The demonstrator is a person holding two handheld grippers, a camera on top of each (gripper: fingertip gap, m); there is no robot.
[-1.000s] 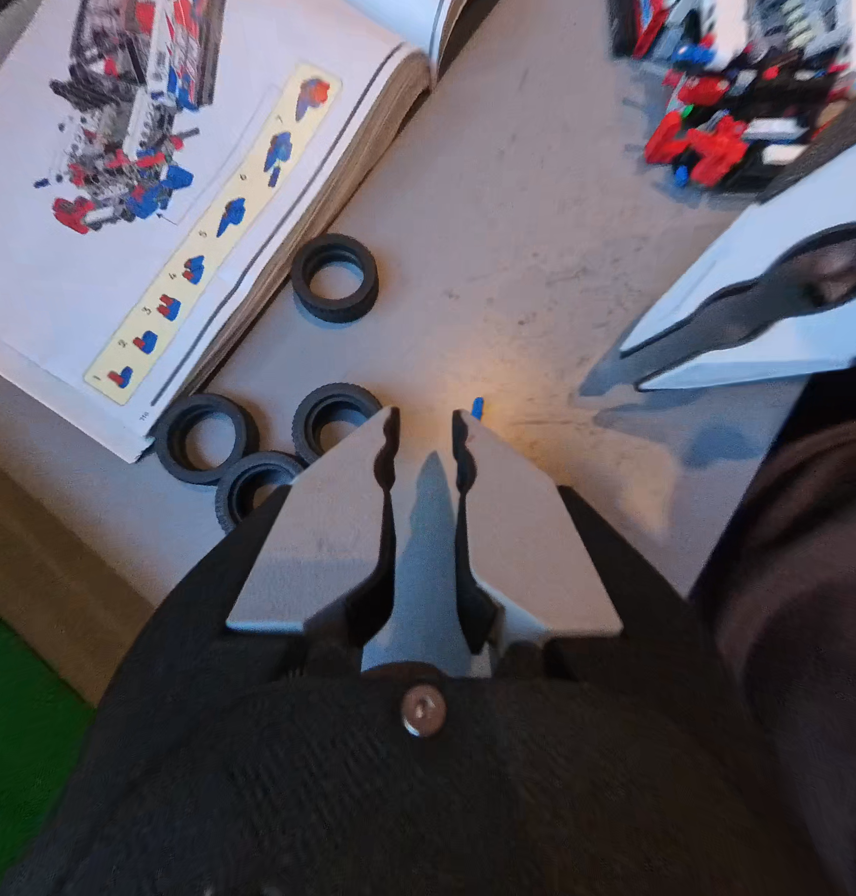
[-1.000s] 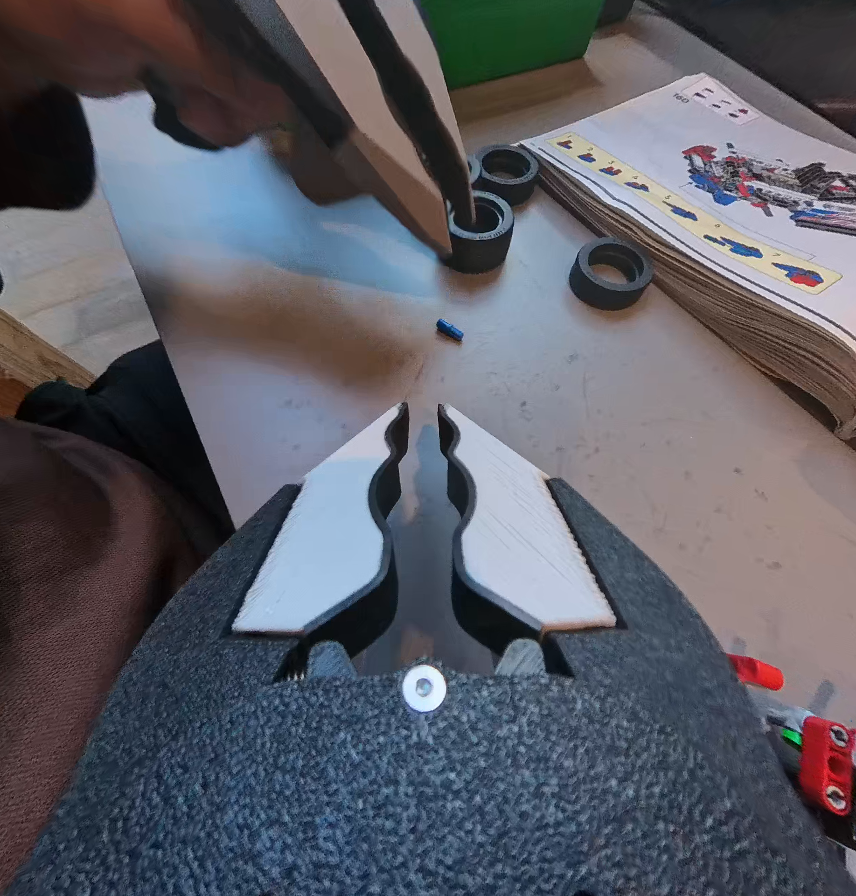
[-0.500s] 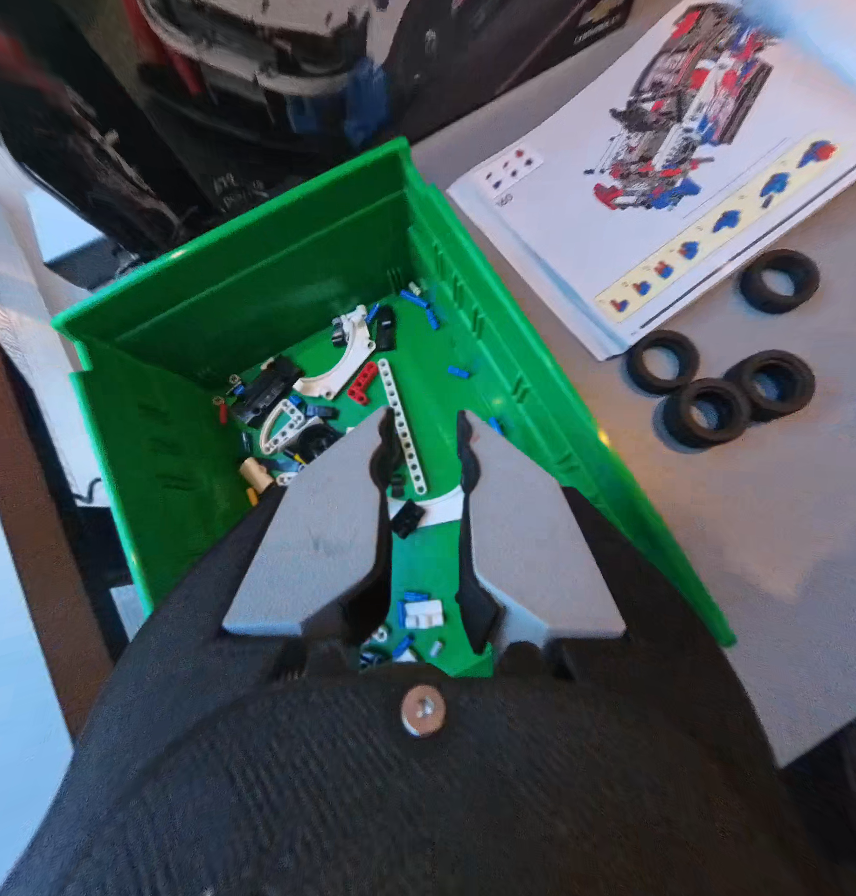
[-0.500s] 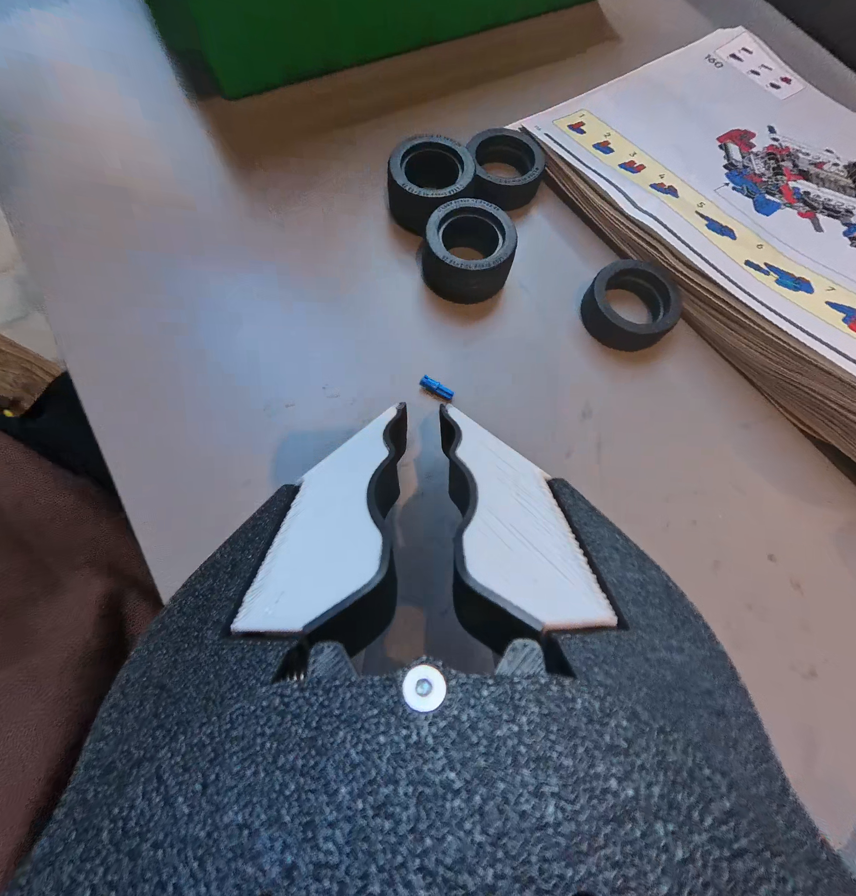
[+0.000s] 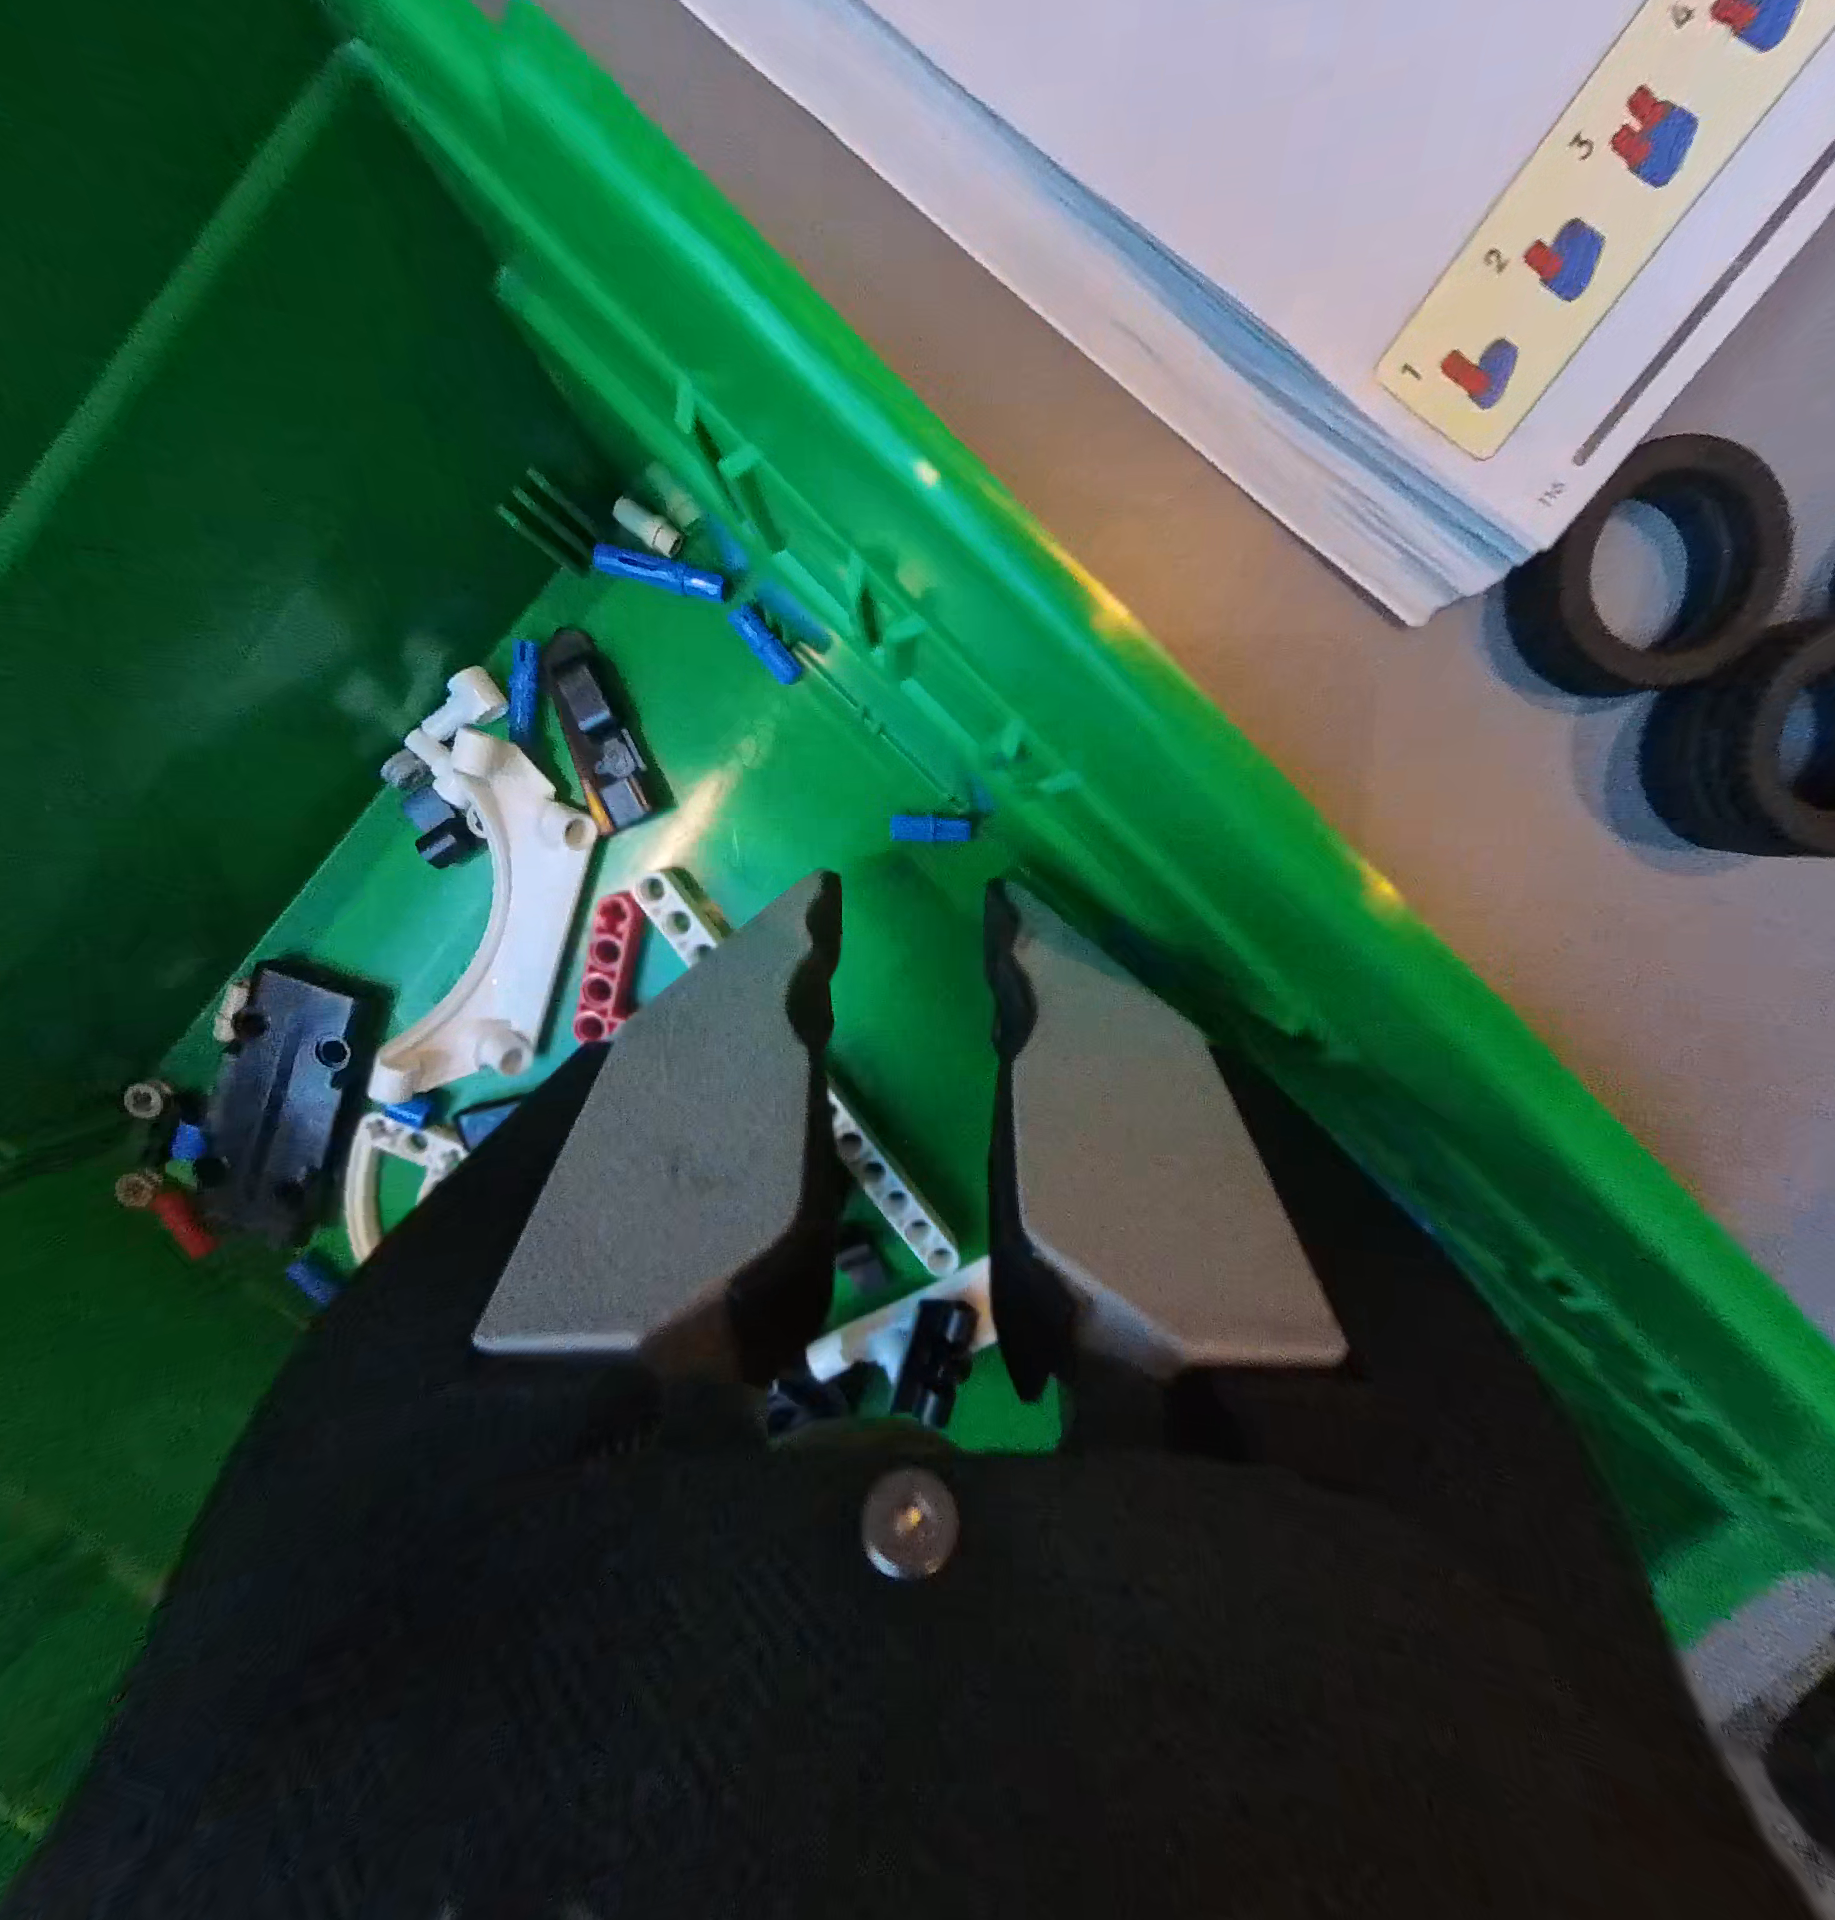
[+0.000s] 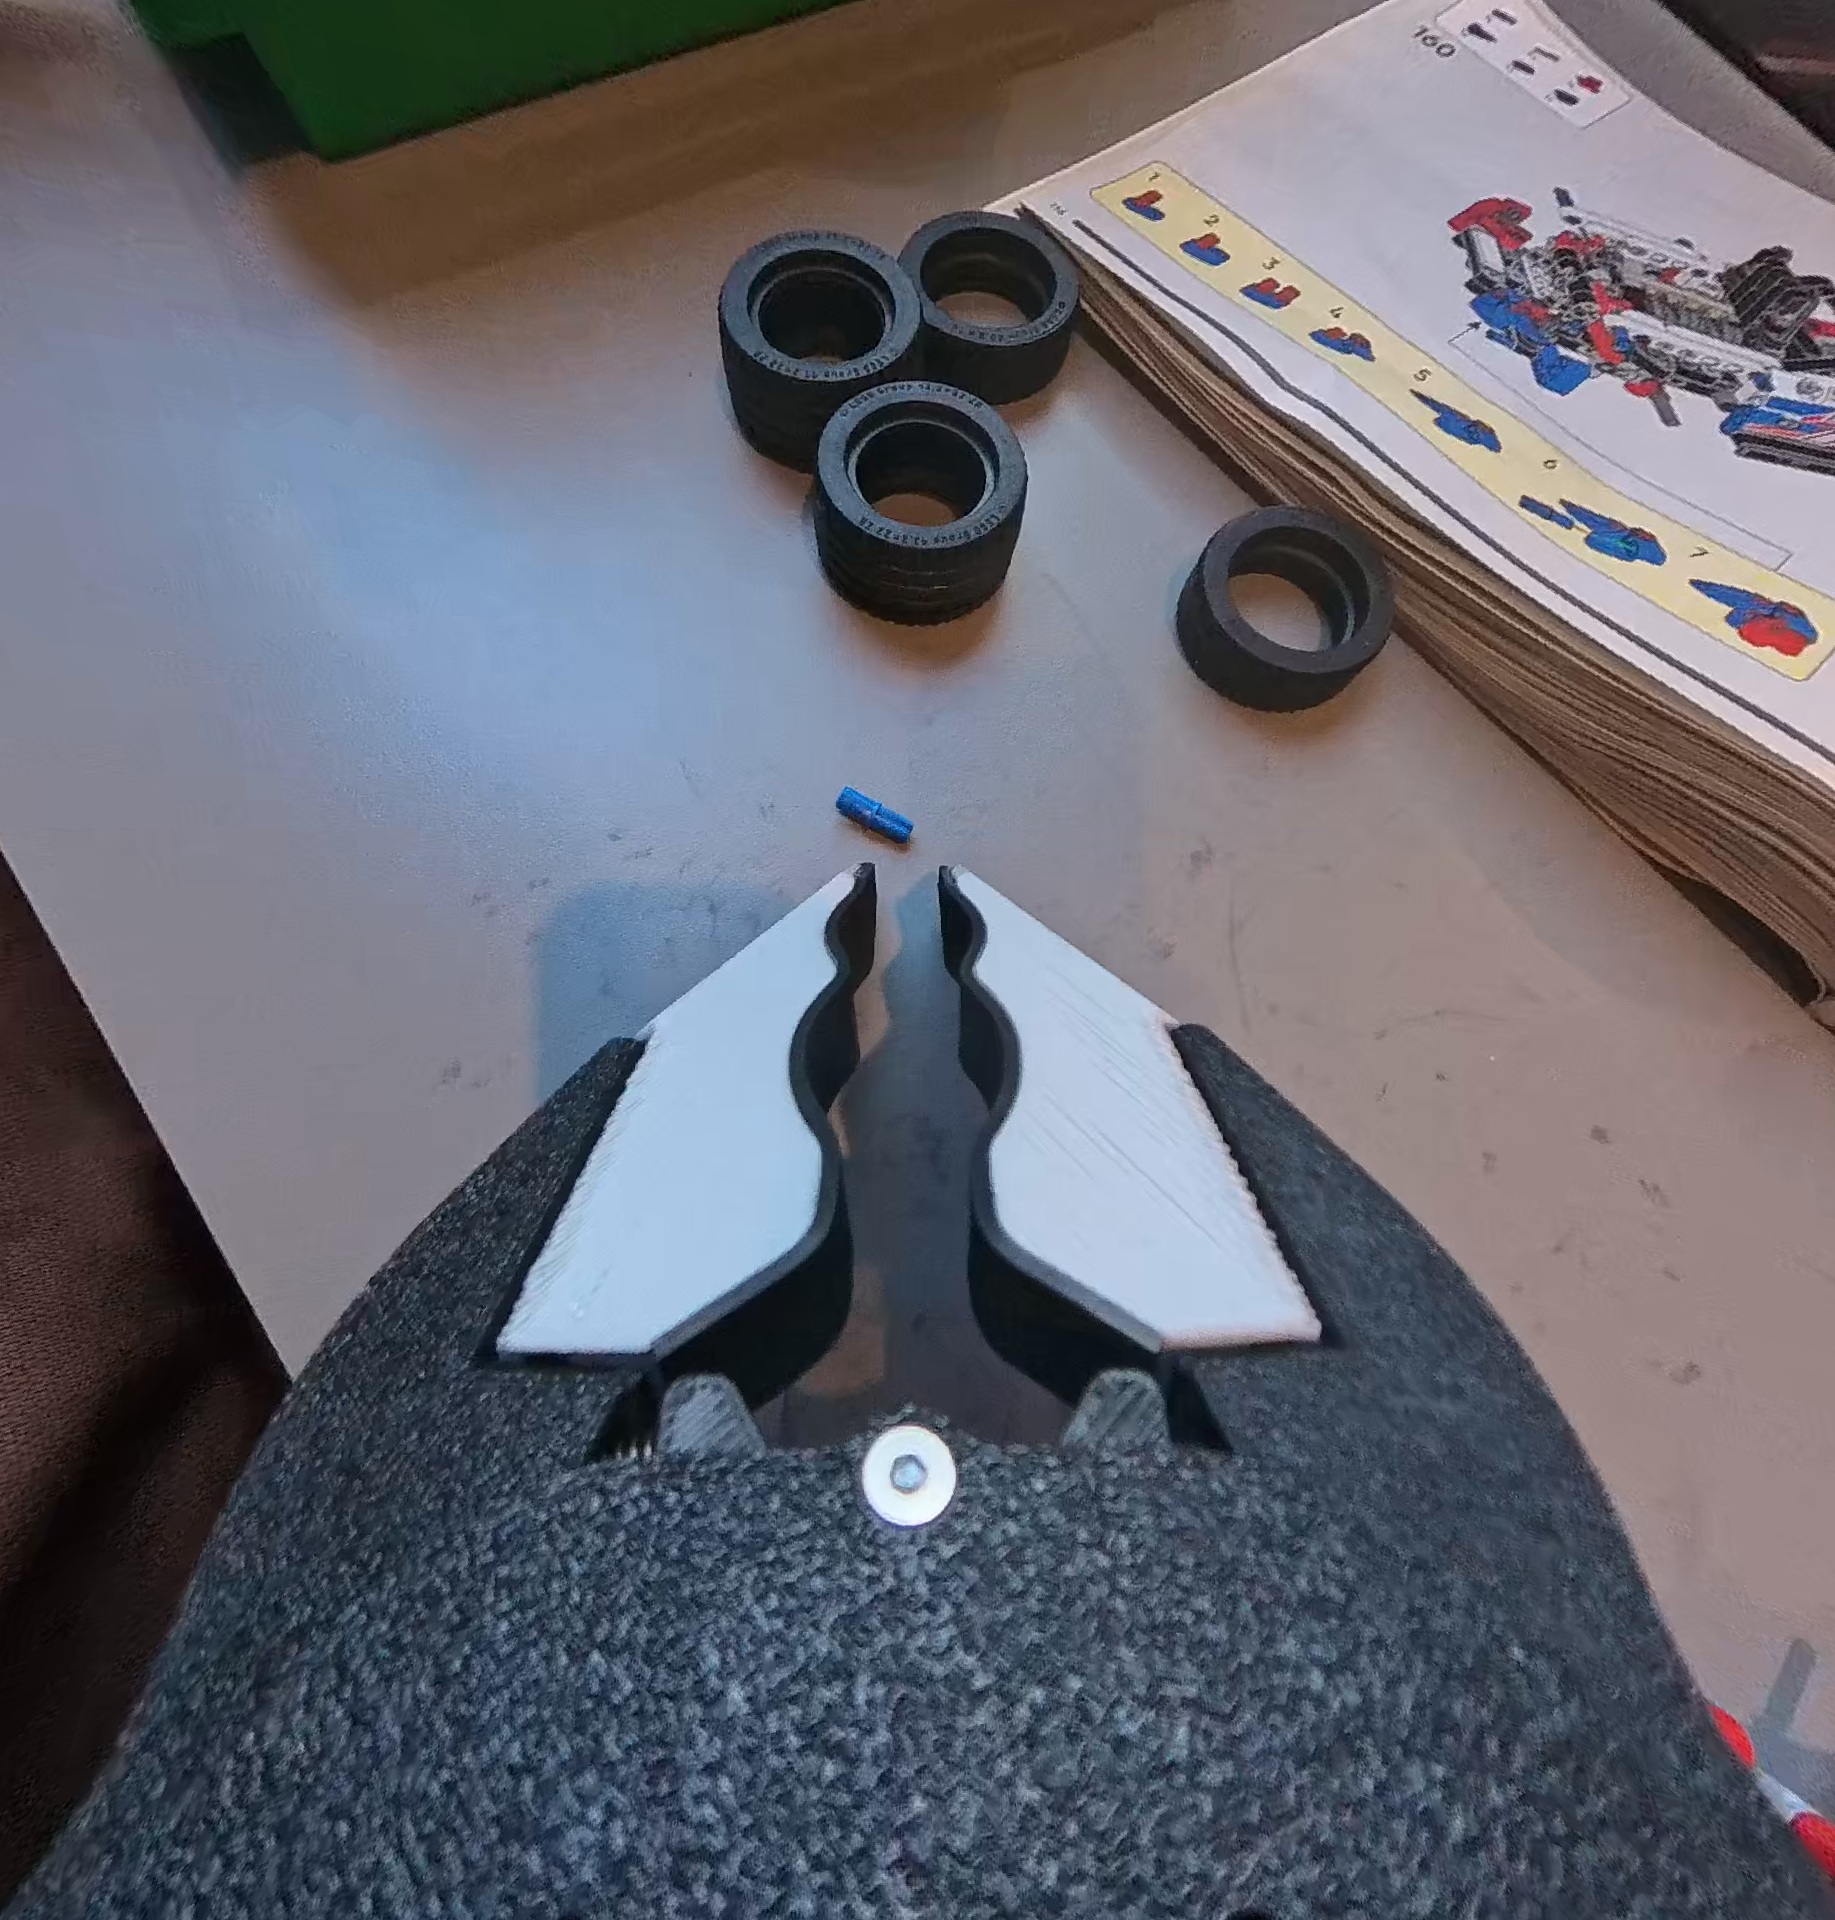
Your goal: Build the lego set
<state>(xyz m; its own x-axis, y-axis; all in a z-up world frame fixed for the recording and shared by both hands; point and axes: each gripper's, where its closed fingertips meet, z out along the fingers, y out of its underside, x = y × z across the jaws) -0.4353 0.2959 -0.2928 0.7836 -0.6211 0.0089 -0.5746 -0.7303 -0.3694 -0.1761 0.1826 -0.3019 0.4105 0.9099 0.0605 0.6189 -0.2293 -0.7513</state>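
Left hand-held gripper (image 5: 911,902) moved deeper into glossy green bin (image 5: 1152,862), both hand-held grippers released, empty.

A glossy green plastic bin (image 5: 1152,831) is seen, its floor reflecting light. The tyres (image 6: 918,509) look like matt black rubber with ribbed treads. The instruction booklet (image 6: 1515,343) is of smooth printed paper. The grey worktop (image 6: 373,623) appears matt and scuffed. A rough, grainy black shell surrounds the right fingers (image 6: 705,1143).

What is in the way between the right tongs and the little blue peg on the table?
Nothing visible. The right tongs sit just short of the little blue peg, with only bare table between them. The black tires lie farther off, beyond the peg.
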